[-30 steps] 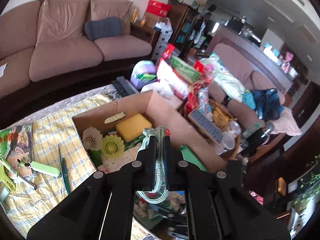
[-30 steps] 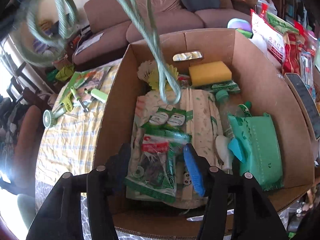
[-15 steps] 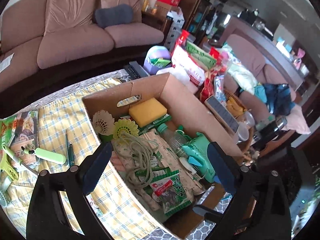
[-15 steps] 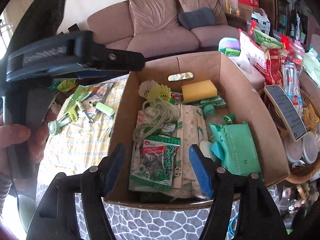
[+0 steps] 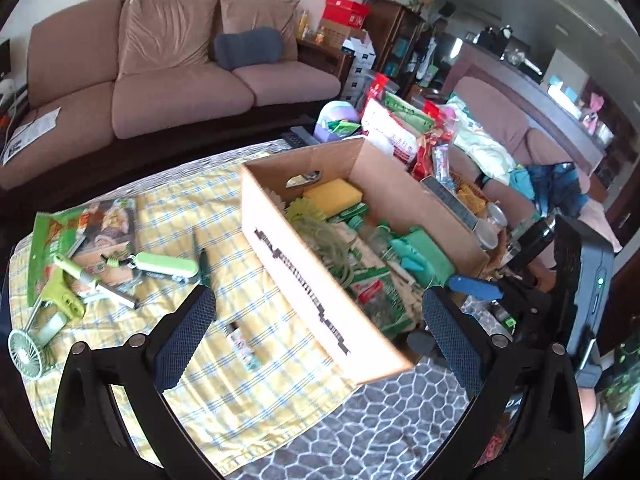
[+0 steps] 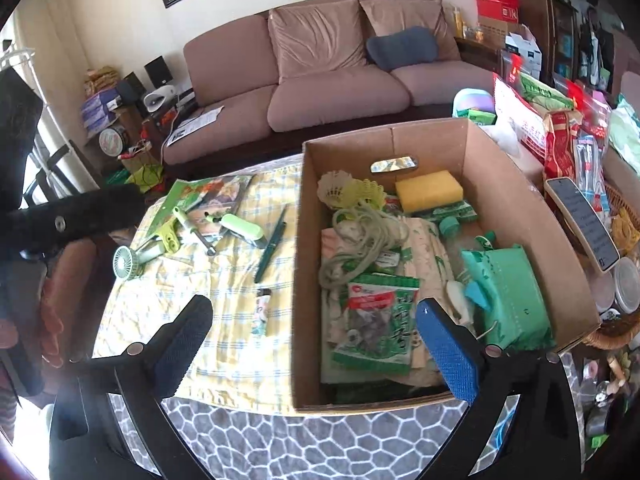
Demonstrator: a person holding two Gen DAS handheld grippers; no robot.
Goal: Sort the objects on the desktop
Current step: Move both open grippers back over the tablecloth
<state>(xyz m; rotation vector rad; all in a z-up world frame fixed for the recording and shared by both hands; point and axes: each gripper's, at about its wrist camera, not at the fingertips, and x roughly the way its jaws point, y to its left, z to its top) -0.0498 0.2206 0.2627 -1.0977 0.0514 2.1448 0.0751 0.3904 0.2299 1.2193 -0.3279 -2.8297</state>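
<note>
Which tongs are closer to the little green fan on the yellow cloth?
Likely the left tongs: the green fan lies just off their left finger. The right tongs hang by the cardboard box, farther from it.

No print resolves well enough for me to read.
- Cardboard box (image 5: 304,280): a row of black print along its outer side wall, blurred in the left view.
- White bag (image 5: 390,140) behind the box: red characters, too small to make out.
- Green packet (image 6: 376,320) inside the box: red label with white marks, illegible.
- Phone (image 6: 584,224) right of the box: lines of text on a lit screen, unreadable.
- Red carton (image 6: 496,4) on the far shelf: a white logo, not legible.
</note>
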